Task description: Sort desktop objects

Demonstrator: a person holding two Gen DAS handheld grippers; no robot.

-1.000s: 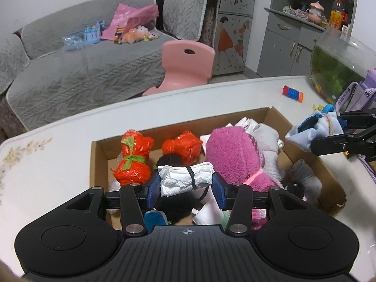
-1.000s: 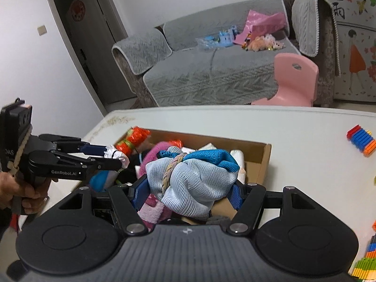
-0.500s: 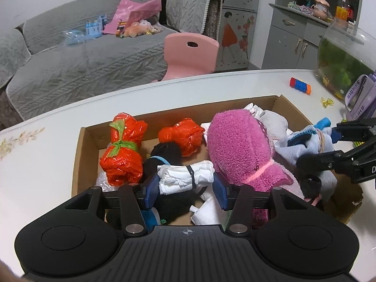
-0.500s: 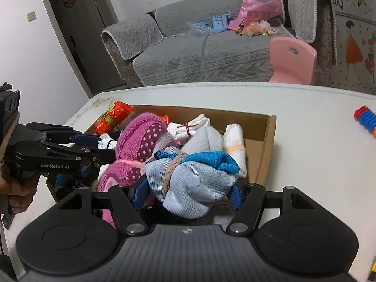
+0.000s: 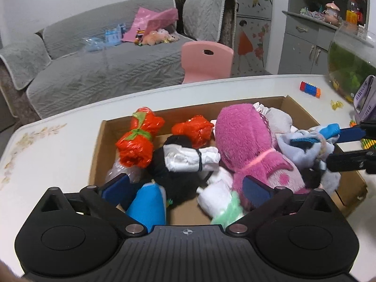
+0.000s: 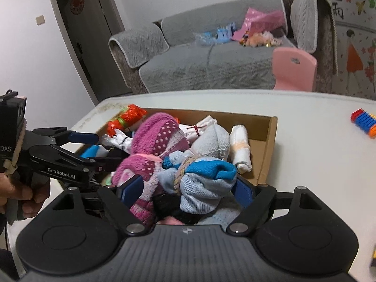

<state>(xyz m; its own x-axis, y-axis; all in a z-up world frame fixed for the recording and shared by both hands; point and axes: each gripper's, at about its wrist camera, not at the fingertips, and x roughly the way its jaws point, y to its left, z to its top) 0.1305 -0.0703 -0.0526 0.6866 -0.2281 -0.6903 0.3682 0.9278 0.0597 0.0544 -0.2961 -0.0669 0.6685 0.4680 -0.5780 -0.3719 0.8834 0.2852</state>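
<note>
A cardboard box (image 5: 95, 145) (image 6: 270, 141) on the white table holds several cloth bundles. My left gripper (image 5: 185, 186) (image 6: 110, 149) hangs over its near side, jaws opening wide. The white roll with a black band (image 5: 190, 158) lies free beyond the pads, on a black bundle (image 5: 174, 174). My right gripper (image 6: 188, 190) (image 5: 333, 148) is over the box's right end, its jaws opening too. The light blue bundle tied with cord (image 6: 199, 183) (image 5: 303, 148) sits between its pads on the pile, and the left pad stands clear of it. A pink fluffy bundle (image 5: 244, 141) (image 6: 155, 136) lies between the two.
Two orange-red bundles (image 5: 138, 145) and a blue item (image 5: 148, 206) fill the box's left part. A fish bowl (image 5: 352, 70), a purple pack (image 5: 364, 98) and a coloured block toy (image 5: 310, 89) (image 6: 364, 122) stand on the table to the right. A pink chair (image 5: 206, 61) is behind.
Both grippers sank toward the box and their jaws spread. The white roll left the left gripper's pads and lies in the box. The light blue bundle settled onto the pile.
</note>
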